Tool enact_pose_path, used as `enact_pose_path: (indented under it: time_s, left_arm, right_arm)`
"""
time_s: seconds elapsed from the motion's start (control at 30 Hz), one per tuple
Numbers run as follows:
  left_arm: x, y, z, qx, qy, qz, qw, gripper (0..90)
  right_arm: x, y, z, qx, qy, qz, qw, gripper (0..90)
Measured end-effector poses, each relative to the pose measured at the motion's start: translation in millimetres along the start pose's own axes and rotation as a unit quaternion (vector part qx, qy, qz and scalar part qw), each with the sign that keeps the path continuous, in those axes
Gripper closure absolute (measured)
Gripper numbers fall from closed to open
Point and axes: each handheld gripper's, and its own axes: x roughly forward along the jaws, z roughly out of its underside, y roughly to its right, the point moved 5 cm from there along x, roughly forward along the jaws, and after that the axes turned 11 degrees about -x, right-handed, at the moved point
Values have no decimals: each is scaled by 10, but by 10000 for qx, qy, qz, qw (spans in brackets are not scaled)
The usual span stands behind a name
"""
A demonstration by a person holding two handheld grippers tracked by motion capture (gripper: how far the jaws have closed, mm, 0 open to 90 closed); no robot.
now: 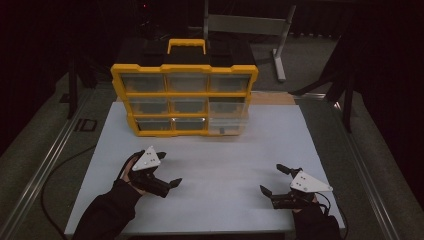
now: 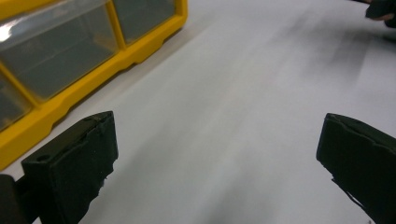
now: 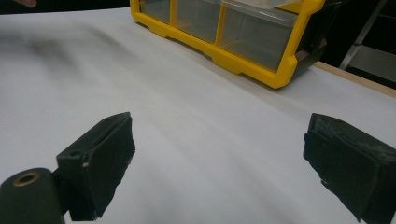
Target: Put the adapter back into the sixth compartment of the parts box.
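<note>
Dim room — soft, slightly blurred

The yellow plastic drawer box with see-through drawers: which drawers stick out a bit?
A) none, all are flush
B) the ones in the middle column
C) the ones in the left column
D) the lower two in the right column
D: in the high view, the yellow plastic drawer box has its two lower right clear drawers jutting forward past the frame, while the other drawers sit flush.

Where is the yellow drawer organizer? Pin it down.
In the high view the yellow drawer organizer stands at the white table's far edge, left of centre, well beyond both open claws.
</note>
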Motion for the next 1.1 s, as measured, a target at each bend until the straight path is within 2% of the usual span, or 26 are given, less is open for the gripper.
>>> enact_pose_path:
  time_s: [0.33, 0.47, 0.77, 1.0, 1.1]
  left_arm:
    - [-11, -15, 288, -78, -36, -24, 10000, 0]
    - [-38, -18, 413, -91, -57, -93, 9999, 0]
    - [-130, -34, 568, -96, -74, -255, 9996, 0]
    - [-181, -25, 667, -158, -85, -254, 9995, 0]
    - [-183, -19, 704, -107, -132, -306, 9994, 0]
  right_arm:
    - [-2, -4, 4, -23, -19, -5, 10000, 86]
    - [-8, -7, 2, -23, -21, -2, 10000, 86]
    - [-12, -7, 0, -24, -14, -10, 10000, 86]
    - [-7, -9, 3, -43, -22, -19, 10000, 86]
    - [-12, -6, 3, -24, -13, -16, 10000, 86]
